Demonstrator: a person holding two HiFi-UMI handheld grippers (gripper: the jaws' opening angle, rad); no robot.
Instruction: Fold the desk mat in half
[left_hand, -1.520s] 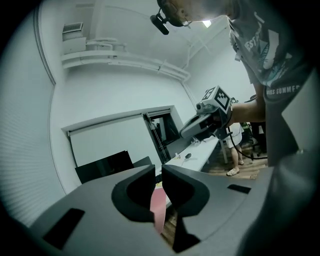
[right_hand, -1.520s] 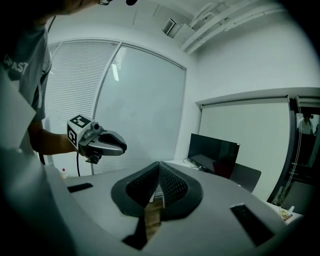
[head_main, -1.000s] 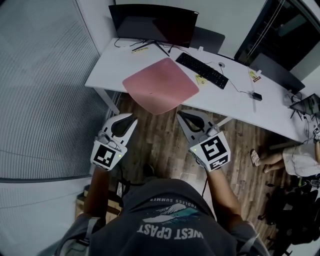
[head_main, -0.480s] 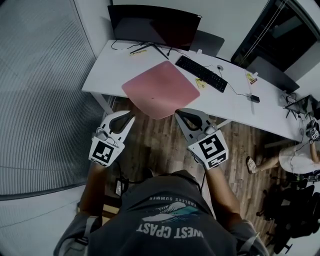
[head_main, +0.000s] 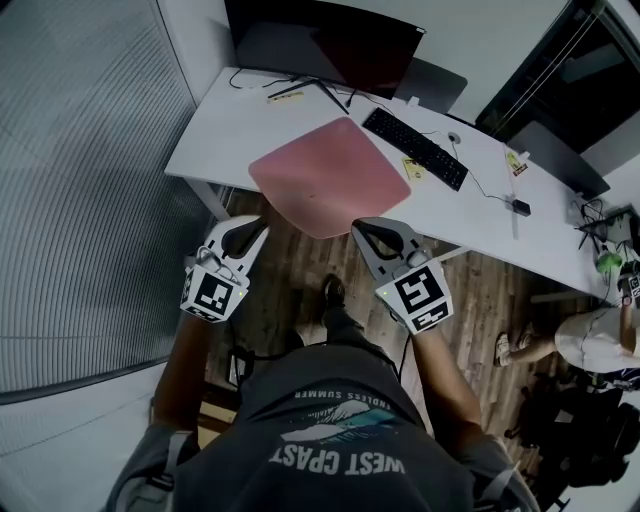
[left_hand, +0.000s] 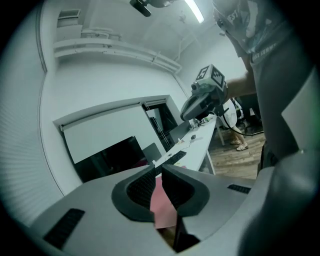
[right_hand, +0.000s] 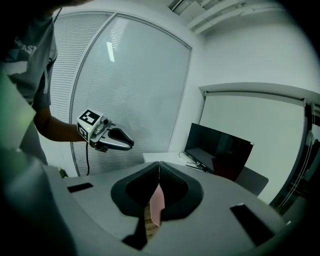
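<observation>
Left tool (head_main: 257, 223) and right tool (head_main: 362, 228) had crept closer to the pink desk mat (head_main: 328, 176), lying flat upper-middle with one corner overhanging the tabletop (head_main: 225, 130), both clenched empty, so folding hadn't started.

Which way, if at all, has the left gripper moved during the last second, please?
Yes: the left gripper edged forward, closer to the white desk.

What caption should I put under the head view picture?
Left gripper and right gripper, both shut and empty, hover short of the flat pink desk mat on the desk.
</observation>
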